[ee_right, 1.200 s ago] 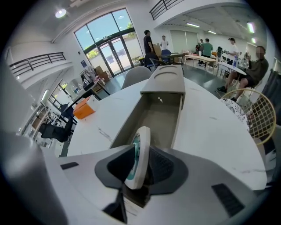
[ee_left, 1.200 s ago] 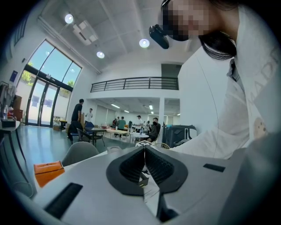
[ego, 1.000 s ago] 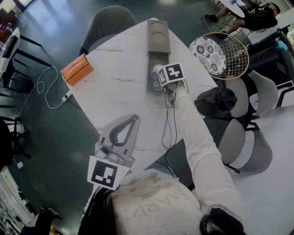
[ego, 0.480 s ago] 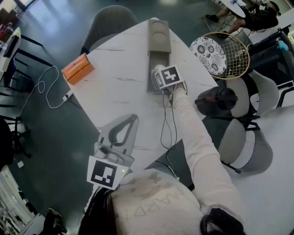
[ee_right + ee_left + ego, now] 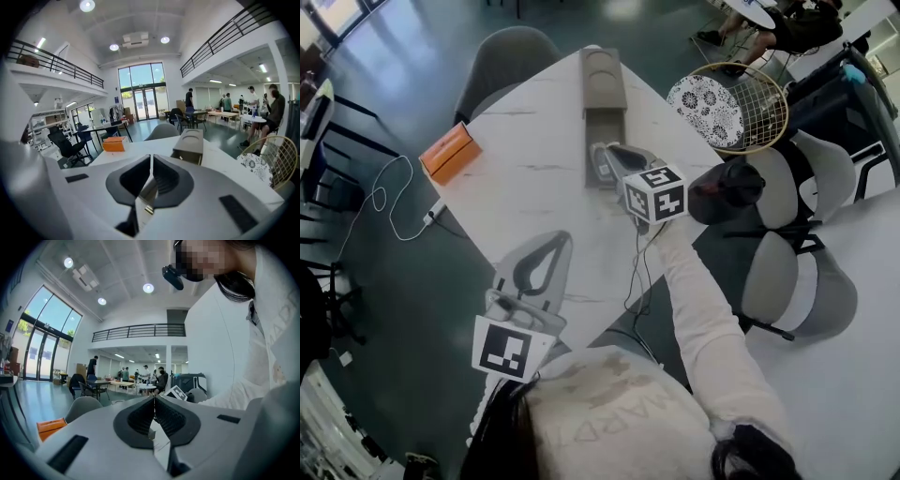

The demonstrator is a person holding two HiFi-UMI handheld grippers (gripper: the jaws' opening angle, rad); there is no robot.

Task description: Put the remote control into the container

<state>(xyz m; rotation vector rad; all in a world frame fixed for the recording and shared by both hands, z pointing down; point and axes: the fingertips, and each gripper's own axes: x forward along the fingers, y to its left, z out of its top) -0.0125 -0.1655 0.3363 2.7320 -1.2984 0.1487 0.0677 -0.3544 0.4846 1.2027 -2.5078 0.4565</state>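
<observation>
right gripper point(image 5: 151, 158): jaws closed tip to tip, nothing between them. it is held over the near end of the container point(image 5: 602, 75), a long grey-brown box lying on the white table point(image 5: 534, 178). left gripper point(image 5: 154, 401): jaws likewise closed and empty, parked at the table's near edge, well apart from the work and aimed out at the room.

remote control point(image 5: 600, 166): a pale rounded item in the near, open section of the container, just beside the right gripper's tips, is taken to be it. it is small in the head view and partly covered, so whether it lies flat within the walls cannot be confirmed.

judgement: placement appears done or nearly so; the step in hand is clearing away. recommended: raise the right gripper straight up before drawing it back, keep the closed tips off the container wall so the box is not dragged, and mind the cable point(image 5: 630, 267) trailing over the table edge. then view the open section unobstructed to confirm seating.
</observation>
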